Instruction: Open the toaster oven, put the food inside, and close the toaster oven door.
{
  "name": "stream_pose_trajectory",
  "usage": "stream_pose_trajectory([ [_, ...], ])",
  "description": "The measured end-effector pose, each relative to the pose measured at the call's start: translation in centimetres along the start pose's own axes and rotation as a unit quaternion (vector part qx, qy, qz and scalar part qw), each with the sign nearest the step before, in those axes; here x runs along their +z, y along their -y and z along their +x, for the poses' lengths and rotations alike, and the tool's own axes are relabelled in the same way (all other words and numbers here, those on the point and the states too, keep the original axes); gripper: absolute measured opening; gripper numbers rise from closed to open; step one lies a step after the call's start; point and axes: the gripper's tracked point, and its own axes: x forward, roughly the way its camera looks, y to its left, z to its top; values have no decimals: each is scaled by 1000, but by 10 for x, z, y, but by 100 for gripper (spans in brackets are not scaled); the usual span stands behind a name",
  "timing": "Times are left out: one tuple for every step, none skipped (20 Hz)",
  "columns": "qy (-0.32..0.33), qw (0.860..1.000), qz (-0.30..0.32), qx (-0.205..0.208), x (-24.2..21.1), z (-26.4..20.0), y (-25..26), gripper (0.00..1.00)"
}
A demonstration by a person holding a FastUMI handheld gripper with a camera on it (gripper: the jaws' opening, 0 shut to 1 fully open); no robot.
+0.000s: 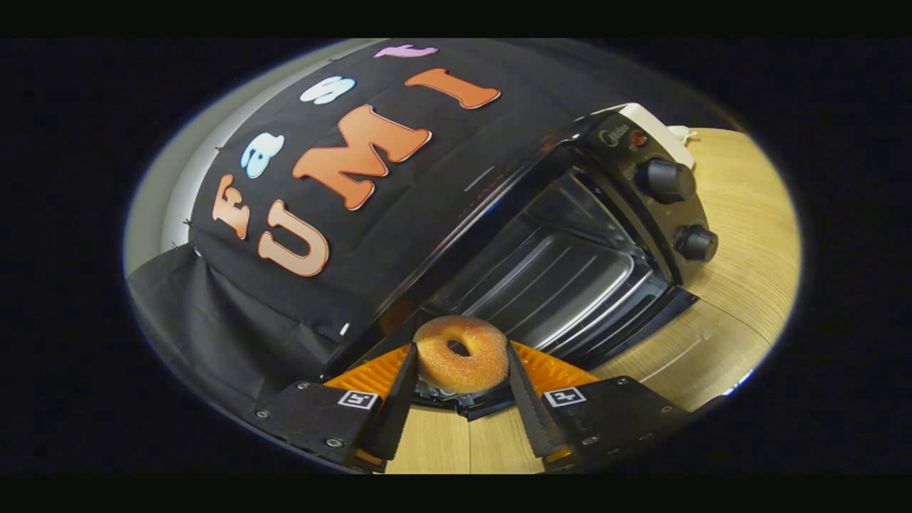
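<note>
A sugared doughnut (461, 354) sits between my gripper's (459, 360) two fingers, and both fingers press on its sides. Just beyond it stands a black toaster oven (570, 235) on a wooden table (741, 278). The oven's door (627, 324) is folded down open, and the wire rack and tray (563, 285) inside show. The doughnut hangs in front of the open cavity, over the door's near end. Two round knobs (670, 179) sit on the oven's control panel, to the right of the cavity.
The booth's black cloth wall (235, 306) hangs behind and left of the oven. Bare wooden tabletop lies right of the oven and under the fingers. A white object (659, 128) lies on the oven's top, behind the control panel.
</note>
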Motion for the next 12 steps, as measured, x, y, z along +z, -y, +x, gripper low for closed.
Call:
stream_pose_trajectory([
  [8,1000,-21,-8,4,4,2,70],
  [16,998,-52,-21,6,8,6,70],
  [23,996,-79,-31,8,11,10,70],
  [31,994,-101,-30,10,15,9,69],
  [38,991,-121,-34,12,20,8,70],
  [39,988,-145,-36,11,21,8,71],
  [41,983,-172,-43,12,25,10,76],
  [40,979,-195,-49,9,23,13,79],
  [35,976,-210,-52,8,22,13,81],
  [33,973,-224,-49,5,20,11,82],
  [33,970,-238,-49,4,17,10,84],
  [42,965,-256,-46,7,15,8,85],
])
